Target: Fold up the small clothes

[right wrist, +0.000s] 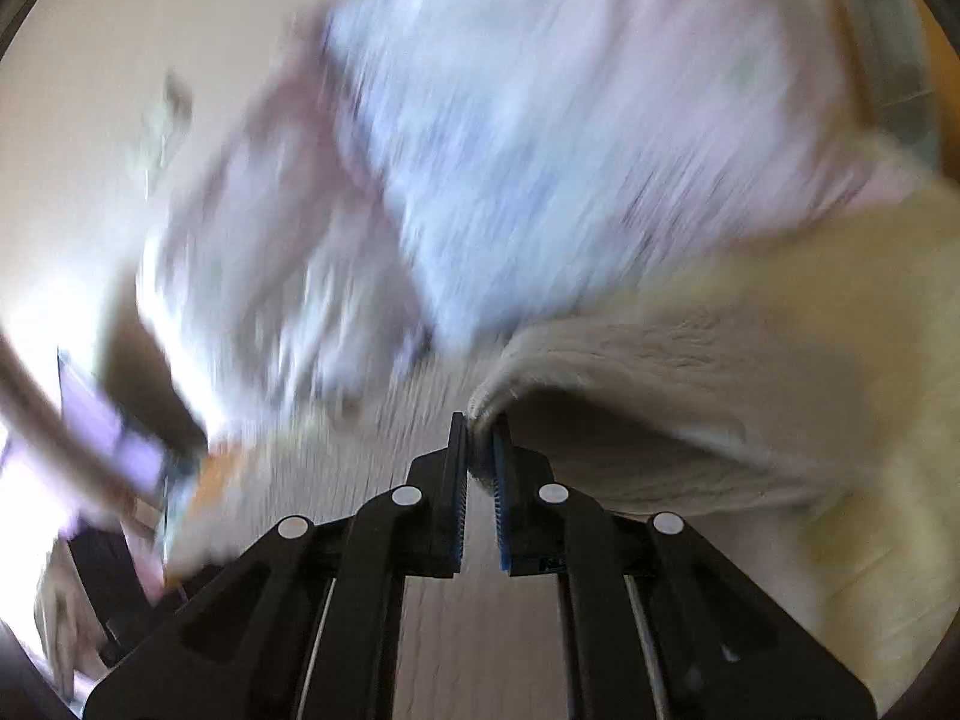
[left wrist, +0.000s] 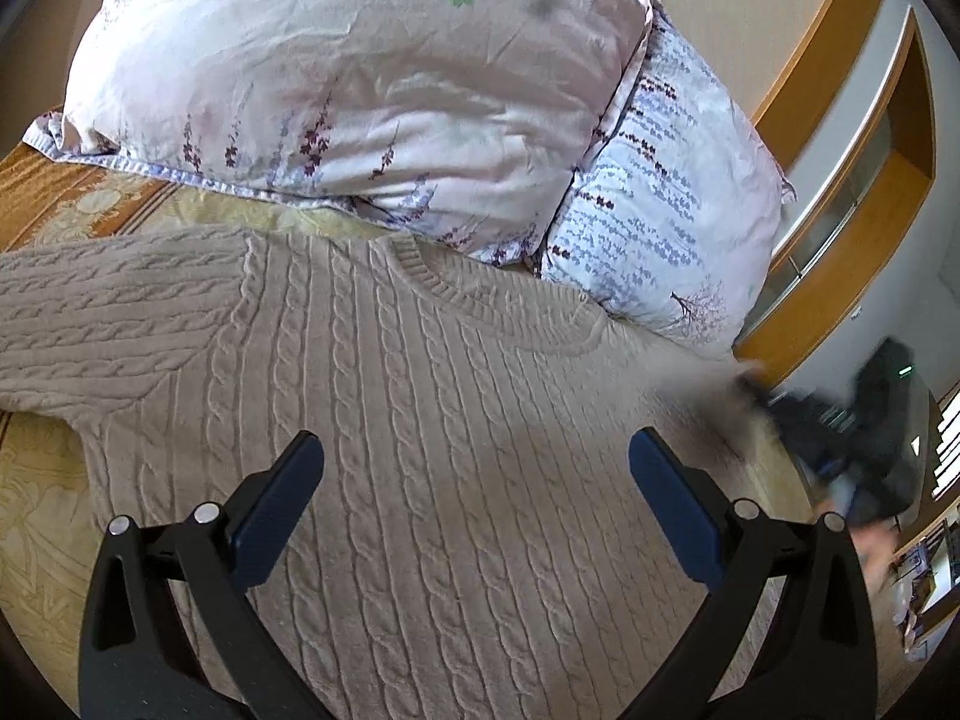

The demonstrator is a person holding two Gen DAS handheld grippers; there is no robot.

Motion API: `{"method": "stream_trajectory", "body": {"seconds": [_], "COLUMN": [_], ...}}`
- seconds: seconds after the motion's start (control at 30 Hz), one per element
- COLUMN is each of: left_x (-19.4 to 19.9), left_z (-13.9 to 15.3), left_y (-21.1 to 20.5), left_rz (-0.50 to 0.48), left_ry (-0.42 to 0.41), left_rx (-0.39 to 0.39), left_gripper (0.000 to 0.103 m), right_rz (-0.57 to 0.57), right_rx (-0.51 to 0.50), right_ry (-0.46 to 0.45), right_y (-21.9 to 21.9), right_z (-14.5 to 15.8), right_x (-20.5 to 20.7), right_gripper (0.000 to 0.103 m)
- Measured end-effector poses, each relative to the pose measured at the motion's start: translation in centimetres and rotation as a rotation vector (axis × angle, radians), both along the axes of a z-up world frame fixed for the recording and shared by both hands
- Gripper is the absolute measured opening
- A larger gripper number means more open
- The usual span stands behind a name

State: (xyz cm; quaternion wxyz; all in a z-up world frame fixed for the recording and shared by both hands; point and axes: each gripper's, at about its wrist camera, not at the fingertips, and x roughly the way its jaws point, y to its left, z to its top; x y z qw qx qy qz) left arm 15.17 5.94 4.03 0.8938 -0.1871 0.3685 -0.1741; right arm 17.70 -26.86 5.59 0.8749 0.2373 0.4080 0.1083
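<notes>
Your left gripper (left wrist: pixel 477 462) hangs over the beige cable-knit sweater (left wrist: pixel 420 420) with its jaws spread wide and nothing between them; the blue pads (left wrist: pixel 282 510) stand apart above the knit, and you cannot tell whether they touch it. The sweater lies flat on the patterned bedspread (left wrist: pixel 42 510), its neckline toward the two floral pillows (left wrist: pixel 360 90) at the head of the bed, one sleeve stretched out to the left. Your right gripper (right wrist: pixel 480 438) has its jaws pinched shut on an edge of the sweater (right wrist: pixel 690 360), lifting a fold of knit off the bed. That view is heavily blurred, so the background stays unclear.
</notes>
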Motion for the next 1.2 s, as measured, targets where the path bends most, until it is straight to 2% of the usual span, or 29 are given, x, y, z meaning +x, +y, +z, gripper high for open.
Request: {"method": "stream_trajectory", "body": {"seconds": [0.1, 0.17, 0.2, 0.23, 0.3, 0.47, 0.5, 0.53, 0.6, 0.7, 0.77, 0.8, 0.87, 0.9, 0.93, 1.0, 1.07, 1.1, 1.2], "left_x": [0.2, 0.2, 0.3, 0.5, 0.9, 1.7, 1.8, 1.9, 1.8, 1.7, 1.7, 1.6, 1.5, 1.5, 1.5, 1.5, 1.7, 1.9, 2.8], "left_z": [0.0, 0.1, 0.2, 0.2, 0.2, -0.4, -0.5, -0.7, -0.7, -0.7, -0.5, -0.5, -0.4, -0.3, -0.3, -0.5, -0.9, -1.1, -1.9], "left_y": [0.1, 0.4, 0.6, 0.8, 1.3, 2.5, 2.8, 3.2, 3.8, 4.5, 4.8, 4.8, 4.9, 4.8, 4.7, 4.5, 4.3, 4.2, 3.7], "left_rz": [-0.016, -0.031, -0.039, -0.046, -0.052, -0.055, -0.05, -0.041, -0.029, -0.016, -0.014, -0.012, -0.019, -0.026, -0.032, -0.035, -0.036, -0.038, -0.043], "left_ry": [0.021, 0.024, 0.025, 0.029, 0.049, 0.114, 0.121, 0.13, 0.135, 0.126, 0.12, 0.116, 0.107, 0.104, 0.106, 0.119, 0.148, 0.161, 0.223], "left_rx": [-0.012, -0.031, -0.043, -0.059, -0.1, -0.194, -0.208, -0.228, -0.242, -0.255, -0.267, -0.275, -0.297, -0.305, -0.309, -0.31, -0.319, -0.323, -0.345], "left_gripper": [0.101, 0.101, 0.101, 0.101, 0.101, 0.101, 0.101, 0.101, 0.101, 0.101, 0.101, 0.101, 0.101, 0.101, 0.101, 0.101, 0.101, 0.1, 0.095], "right_rz": [0.014, 0.001, -0.02, -0.038, -0.109, -0.294, -0.335, -0.358, -0.381, -0.303, -0.159, -0.061, 0.11, 0.212, 0.255, 0.286, 0.273, 0.242, 0.136], "right_rx": [-0.001, 0.036, 0.075, 0.096, 0.154, 0.237, 0.222, 0.195, 0.067, -0.011, -0.044, -0.053, -0.062, -0.064, -0.064, -0.066, -0.03, 0.0, 0.09], "right_ry": [0.07, 0.085, 0.086, 0.087, 0.077, 0.113, 0.112, 0.108, 0.073, -0.024, -0.109, -0.123, -0.076, -0.02, 0.009, 0.039, 0.053, 0.063, 0.103], "right_y": [1.3, 0.7, 0.0, -0.2, -1.6, -5.8, -6.4, -6.5, -5.6, -2.7, 1.6, 4.3, 8.4, 11.0, 12.1, 13.2, 12.0, 10.6, 6.3], "right_z": [-1.9, -1.8, -1.6, -1.5, -1.1, -1.7, -1.5, -1.4, -0.1, 2.5, 4.9, 5.6, 5.3, 4.2, 3.6, 2.4, 1.8, 1.6, 1.1], "right_x": [-0.1, -0.3, -0.6, -0.4, -0.8, -1.2, -1.2, -1.0, -0.3, 0.3, 0.7, 1.1, 1.9, 2.4, 2.5, 2.2, 1.4, 0.9, -0.6], "right_gripper": [0.009, 0.011, 0.017, 0.033, 0.051, 0.051, 0.044, 0.026, 0.014, 0.009, 0.009, 0.009, 0.011, 0.021, 0.036, 0.041, 0.043, 0.047, 0.048]}}
